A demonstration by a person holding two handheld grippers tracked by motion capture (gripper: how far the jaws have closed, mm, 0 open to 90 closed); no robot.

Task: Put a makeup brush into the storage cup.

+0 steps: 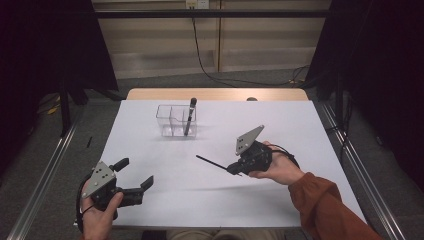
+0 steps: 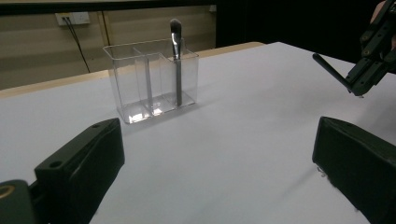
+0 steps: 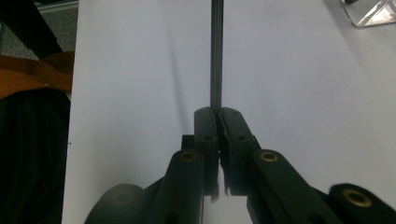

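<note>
Thin black stick-like tool (image 1: 212, 162), slim straight shaft, held off the table, roughly level, one end clamped in right gripper (image 1: 235, 169), free end pointing away; well apart from clear organizer (image 1: 170, 120), on its near side.

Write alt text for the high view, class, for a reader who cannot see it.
The right gripper holds a thin black stick above a white table. The left gripper rests open at the near left. Farther back, a clear holder contains one upright brush.

black stick (image 1: 212, 163), clear organizer (image 1: 176, 120), white table (image 1: 300, 130)
</note>
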